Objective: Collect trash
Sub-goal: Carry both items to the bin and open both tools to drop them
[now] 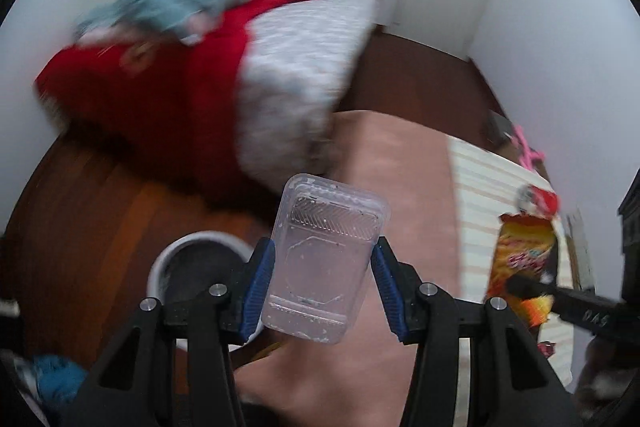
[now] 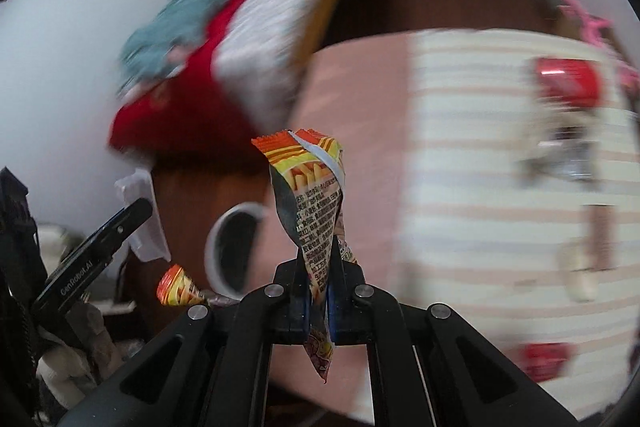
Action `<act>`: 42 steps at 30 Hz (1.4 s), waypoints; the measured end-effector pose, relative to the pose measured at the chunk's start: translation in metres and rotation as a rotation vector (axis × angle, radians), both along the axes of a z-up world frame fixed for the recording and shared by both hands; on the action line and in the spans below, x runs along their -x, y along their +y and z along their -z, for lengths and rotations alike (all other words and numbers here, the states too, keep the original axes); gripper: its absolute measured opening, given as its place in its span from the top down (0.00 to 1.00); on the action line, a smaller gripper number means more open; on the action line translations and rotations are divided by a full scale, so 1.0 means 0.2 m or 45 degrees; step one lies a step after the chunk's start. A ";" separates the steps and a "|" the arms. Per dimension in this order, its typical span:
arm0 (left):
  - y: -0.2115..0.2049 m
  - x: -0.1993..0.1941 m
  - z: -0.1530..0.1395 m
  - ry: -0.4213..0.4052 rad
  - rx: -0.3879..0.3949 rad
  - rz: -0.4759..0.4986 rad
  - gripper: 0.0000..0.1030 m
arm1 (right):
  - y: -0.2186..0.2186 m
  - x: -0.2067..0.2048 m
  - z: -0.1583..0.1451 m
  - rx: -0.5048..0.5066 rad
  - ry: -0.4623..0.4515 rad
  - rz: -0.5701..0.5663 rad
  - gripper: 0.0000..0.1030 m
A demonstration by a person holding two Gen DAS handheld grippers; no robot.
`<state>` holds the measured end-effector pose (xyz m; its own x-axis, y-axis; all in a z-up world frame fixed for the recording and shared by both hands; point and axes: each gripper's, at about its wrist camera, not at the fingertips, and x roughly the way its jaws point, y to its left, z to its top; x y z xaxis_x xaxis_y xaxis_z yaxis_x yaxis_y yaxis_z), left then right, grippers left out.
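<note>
My left gripper [image 1: 323, 269] is shut on a clear plastic food container [image 1: 320, 259], held upright above the pink bedsheet [image 1: 400, 163]. A white-rimmed trash bin [image 1: 188, 267] stands on the wooden floor just left of it. My right gripper [image 2: 318, 303] is shut on an orange and yellow snack wrapper [image 2: 314, 195], which also shows at the right of the left wrist view [image 1: 520, 259]. The bin [image 2: 230, 247] lies left of the wrapper. The left gripper and its container [image 2: 144, 223] show at the far left of the right wrist view.
A striped bedsheet [image 2: 500, 207] carries red packets [image 2: 568, 83], a crumpled clear wrapper [image 2: 568, 159] and a pale item [image 2: 580, 267]. A pile of red, white and teal bedding [image 1: 200, 67] lies behind. Another orange wrapper [image 2: 178, 291] sits by the bin. Both views are motion-blurred.
</note>
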<state>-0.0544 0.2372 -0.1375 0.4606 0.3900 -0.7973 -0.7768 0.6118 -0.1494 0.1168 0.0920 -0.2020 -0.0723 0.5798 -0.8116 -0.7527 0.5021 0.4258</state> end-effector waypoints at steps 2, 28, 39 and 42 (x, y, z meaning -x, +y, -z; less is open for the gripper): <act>0.14 0.20 0.08 0.020 0.048 -0.084 0.55 | 0.20 0.17 0.08 0.024 0.032 -0.081 0.95; 0.96 0.70 1.23 0.196 0.676 -0.406 0.06 | 1.42 0.73 1.21 0.545 0.101 -0.331 0.34; 0.66 0.65 0.78 0.353 0.357 -0.352 0.06 | 1.11 0.65 0.74 0.450 -0.083 -0.287 0.01; 0.45 0.51 0.64 0.353 0.280 -0.257 0.06 | 0.83 0.52 0.54 0.414 -0.133 -0.207 0.01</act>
